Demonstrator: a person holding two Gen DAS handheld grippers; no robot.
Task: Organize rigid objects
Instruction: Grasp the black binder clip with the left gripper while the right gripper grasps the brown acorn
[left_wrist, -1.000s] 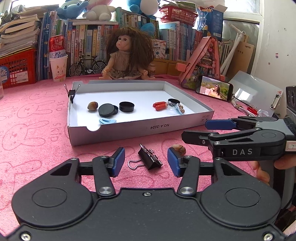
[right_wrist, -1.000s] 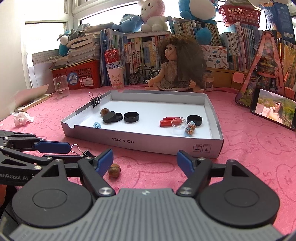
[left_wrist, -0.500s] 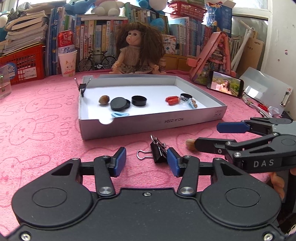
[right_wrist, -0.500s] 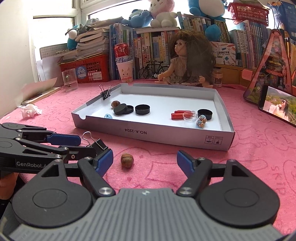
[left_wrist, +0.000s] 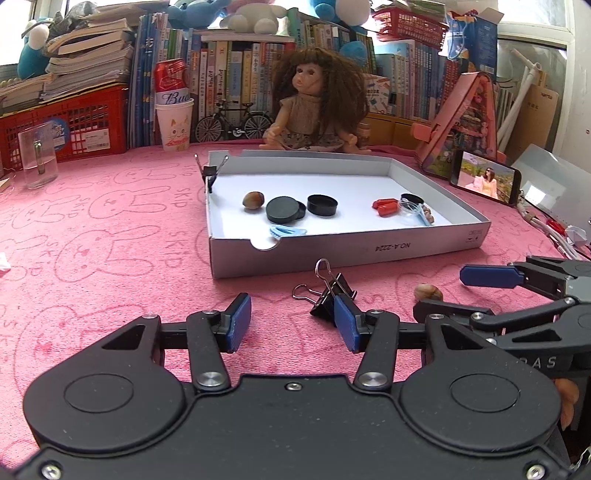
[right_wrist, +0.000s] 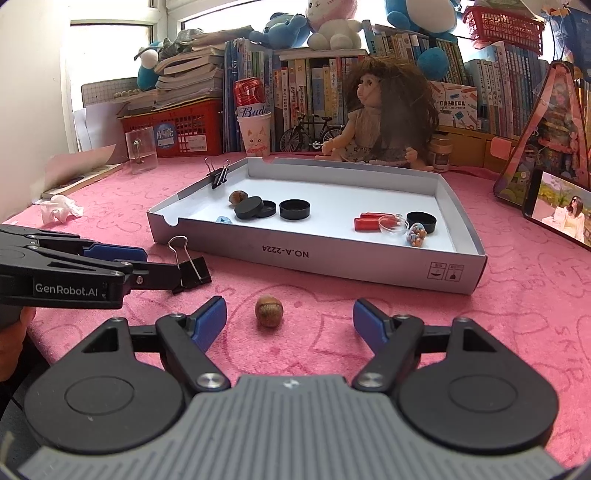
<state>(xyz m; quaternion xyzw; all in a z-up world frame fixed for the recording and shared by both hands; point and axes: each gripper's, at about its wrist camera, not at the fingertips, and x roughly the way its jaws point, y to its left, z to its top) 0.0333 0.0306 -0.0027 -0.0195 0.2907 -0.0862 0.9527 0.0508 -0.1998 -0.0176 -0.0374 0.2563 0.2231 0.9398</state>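
Clip and nut loose on bench, just outside the box.
Left tool (left_wrist: 291, 320) open beside binder clip (left_wrist: 334, 291): light, stiff, grab its black body. Right tool (right_wrist: 289, 319) open around hazelnut (right_wrist: 269, 311): hard, rolls. Box (right_wrist: 314, 254) beyond.

We see a pink cloth (left_wrist: 92, 236) on the table. Books (right_wrist: 317, 79) line the back. Light comes through a window (right_wrist: 110, 51).

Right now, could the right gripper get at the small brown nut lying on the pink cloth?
Probably yes. The small brown nut lies on the pink cloth just ahead of the open right gripper, nothing between them; the black binder clip sits off to one side.
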